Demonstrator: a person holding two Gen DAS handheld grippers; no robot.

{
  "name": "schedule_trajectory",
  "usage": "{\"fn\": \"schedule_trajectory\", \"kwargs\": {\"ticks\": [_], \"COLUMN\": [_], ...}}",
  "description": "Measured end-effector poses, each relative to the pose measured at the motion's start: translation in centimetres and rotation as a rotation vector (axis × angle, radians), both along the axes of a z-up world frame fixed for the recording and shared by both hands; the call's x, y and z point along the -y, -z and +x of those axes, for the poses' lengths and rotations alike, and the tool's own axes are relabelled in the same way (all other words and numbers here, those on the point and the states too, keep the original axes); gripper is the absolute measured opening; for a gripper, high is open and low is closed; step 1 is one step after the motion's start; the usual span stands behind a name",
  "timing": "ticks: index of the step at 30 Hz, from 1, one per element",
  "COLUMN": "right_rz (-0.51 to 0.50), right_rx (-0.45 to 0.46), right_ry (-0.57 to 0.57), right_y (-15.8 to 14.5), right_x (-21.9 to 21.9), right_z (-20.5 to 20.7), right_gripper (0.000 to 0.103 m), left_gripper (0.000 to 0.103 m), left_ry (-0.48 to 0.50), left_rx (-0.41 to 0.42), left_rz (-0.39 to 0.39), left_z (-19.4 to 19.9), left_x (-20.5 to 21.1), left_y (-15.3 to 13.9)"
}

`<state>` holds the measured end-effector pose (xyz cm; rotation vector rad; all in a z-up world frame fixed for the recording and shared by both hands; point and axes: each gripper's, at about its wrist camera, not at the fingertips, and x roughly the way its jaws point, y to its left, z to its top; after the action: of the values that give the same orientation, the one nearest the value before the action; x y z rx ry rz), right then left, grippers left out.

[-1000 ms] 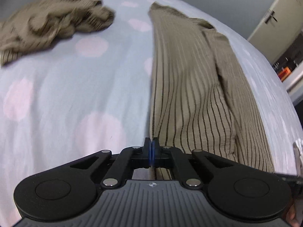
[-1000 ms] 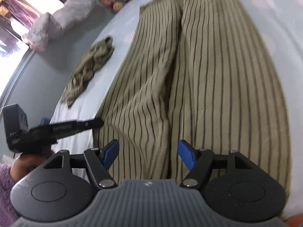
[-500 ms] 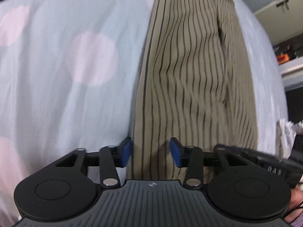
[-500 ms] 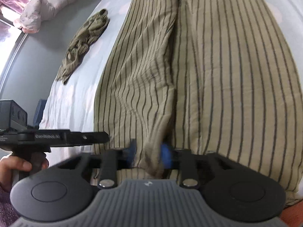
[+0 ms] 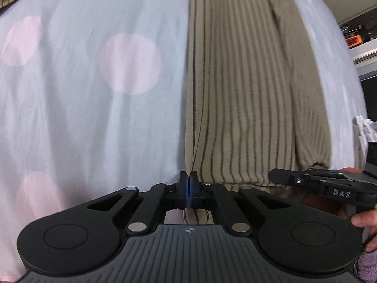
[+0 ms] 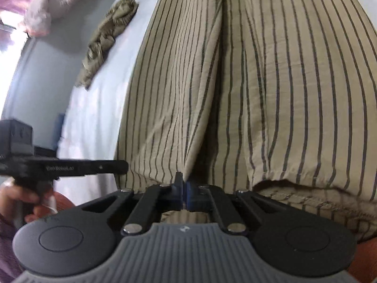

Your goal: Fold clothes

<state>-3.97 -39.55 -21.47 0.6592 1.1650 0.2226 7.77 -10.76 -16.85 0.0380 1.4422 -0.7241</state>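
We see a bed (image 5: 94, 94) covered by a pale blue sheet with large pink dots; it bears everything here. Spread lengthwise along it lies a long tan garment with thin dark stripes (image 5: 247, 82), its near hem at the bed's near edge. A second, crumpled tan garment (image 6: 108, 35) sits well apart, toward the far side of the bed, and a pale bundled pillow or cushion (image 6: 40, 11) lies beyond it.

The left gripper (image 5: 188, 184) is at the striped garment's left edge, its blue-padded fingers pressed together on the fabric's edge near the hem. The right gripper (image 6: 182, 188) is pressed together as well, pinching a raised fold of the same garment near the middle of the hem. Each view shows the other gripper held level beside it, with a hand (image 6: 21, 200) wrapped around the handle.
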Motion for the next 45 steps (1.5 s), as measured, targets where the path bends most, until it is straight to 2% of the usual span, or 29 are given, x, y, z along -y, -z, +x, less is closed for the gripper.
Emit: {"fn": "schedule_trajectory", "kwargs": {"ticks": [3,6,8,10,12,15,18,22,23,24,25,27,33,41,44,45], "right_rz": [-0.07,-0.105,-0.176,-0.275,-0.397,-0.53,-0.533,-0.631,-0.635,-0.637,-0.639,-0.641,-0.614,-0.65,-0.631,-0.618], "right_rx": [0.038,0.103,0.157,0.205,0.237,0.24,0.201,0.09,0.07,0.051,0.032,0.05,0.191,0.115,0.123,0.134], "right_ry": [-0.058,-0.054,-0.037,-0.025,-0.022,-0.05,-0.089,-0.11,-0.107,-0.105,-0.102,-0.097,-0.129,-0.207,-0.231,-0.233], "right_y": [-1.1,-3.0,-4.8,-6.5,-7.8,-8.2,-6.8,-3.9,-3.4,-2.9,-2.4,-2.6,-5.0,-3.1,-3.4,-3.6], "right_x": [-1.1,-0.8,-0.1,0.6,1.1,0.9,-0.1,-1.7,-1.7,-1.7,-1.7,-1.6,-2.6,-3.3,-3.4,-3.3], "right_z": [-0.6,-2.3,-3.7,-5.0,-5.7,-5.5,-4.2,-1.4,-0.9,-0.5,-0.1,-0.3,-2.1,-1.2,-1.5,-1.8], "right_gripper": [0.011,0.03,0.033,0.033,0.033,0.035,0.036,0.034,0.033,0.017,0.007,0.004,0.003,0.004,0.01,0.015], "left_gripper": [0.002,0.006,0.017,0.022,0.022,0.022,0.022,0.022,0.022,0.022,0.022,0.022,0.022,0.022,0.022,0.022], "left_ry": [-0.034,-0.069,-0.091,-0.102,-0.08,-0.031,-0.011,-0.031,-0.037,-0.039,-0.041,-0.039,-0.02,-0.021,-0.02,-0.018], "left_rx": [0.028,0.055,0.074,0.103,0.145,0.185,0.196,0.178,0.171,0.166,0.162,0.158,0.151,0.134,0.127,0.128], "left_rz": [-0.019,-0.038,-0.05,-0.061,-0.05,-0.014,0.007,-0.012,-0.017,-0.021,-0.025,-0.034,-0.042,-0.028,-0.028,-0.027], "left_z": [-0.3,-0.6,-0.8,-1.1,-1.8,-2.1,-2.2,-1.9,-1.8,-1.7,-1.6,-1.6,-1.7,-1.6,-1.4,-1.4], "left_x": [-0.8,-1.6,-2.2,-2.4,-2.0,-0.4,-0.3,-0.7,-0.9,-1.1,-1.2,-1.1,-0.5,-0.3,-0.3,-0.2], "left_y": [-0.5,-0.9,-1.3,-1.7,-2.0,-2.1,-2.0,-1.9,-1.8,-1.8,-1.8,-1.7,-1.6,-1.5,-1.4,-1.4]}}
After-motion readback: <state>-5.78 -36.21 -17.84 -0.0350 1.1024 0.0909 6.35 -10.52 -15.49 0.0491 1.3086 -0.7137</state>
